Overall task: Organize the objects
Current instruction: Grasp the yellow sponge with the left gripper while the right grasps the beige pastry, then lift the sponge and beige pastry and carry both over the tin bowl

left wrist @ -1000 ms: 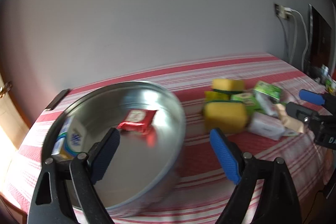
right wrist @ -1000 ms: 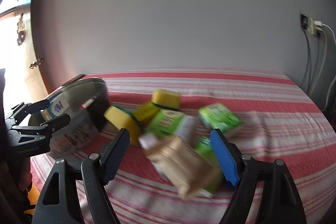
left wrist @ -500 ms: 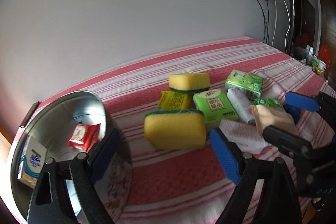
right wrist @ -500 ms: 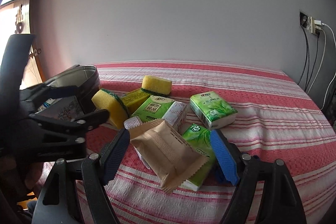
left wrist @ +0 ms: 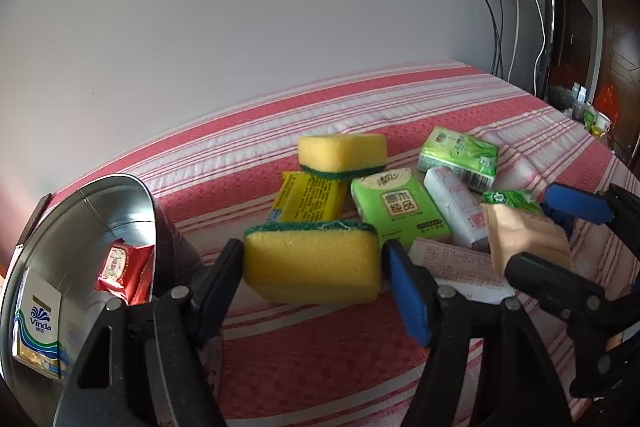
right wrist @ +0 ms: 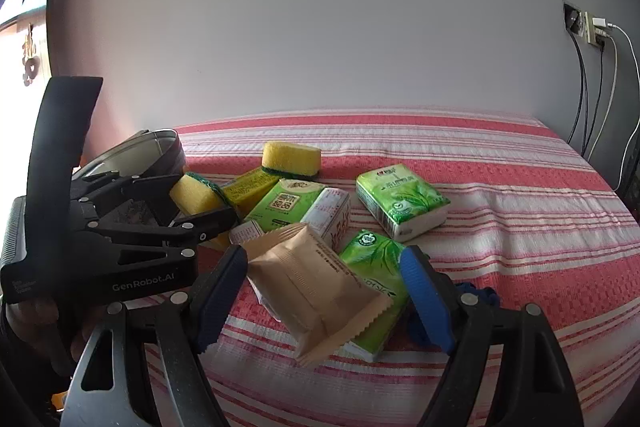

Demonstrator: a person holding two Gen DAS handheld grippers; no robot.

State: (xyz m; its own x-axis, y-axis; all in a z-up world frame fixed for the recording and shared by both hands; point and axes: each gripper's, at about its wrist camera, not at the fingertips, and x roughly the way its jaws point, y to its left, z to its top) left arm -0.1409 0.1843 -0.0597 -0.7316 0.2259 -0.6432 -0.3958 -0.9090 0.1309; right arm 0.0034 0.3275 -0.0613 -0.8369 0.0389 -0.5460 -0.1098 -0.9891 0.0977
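A pile of items lies on the red striped cloth (left wrist: 320, 355). My left gripper (left wrist: 316, 283) is open, its fingers on either side of a yellow sponge (left wrist: 312, 263), which also shows in the right wrist view (right wrist: 196, 195). My right gripper (right wrist: 324, 291) is open around a tan paper packet (right wrist: 316, 291), also in the left wrist view (left wrist: 524, 239). A second sponge (left wrist: 342, 155), a yellow packet (left wrist: 310, 201), green tissue packs (left wrist: 396, 207) (right wrist: 400, 201) and a white pack (left wrist: 456, 211) lie behind.
A round metal tin (left wrist: 92, 219) stands at the left with a red sachet (left wrist: 124, 267) and a Vinda tissue pack (left wrist: 36, 327) inside. Cables and a wall socket (right wrist: 592, 31) are at the right. A grey wall is behind.
My left gripper has swung from the tin to the near yellow sponge and closed in around it. My right gripper has moved closer to the tan packet.
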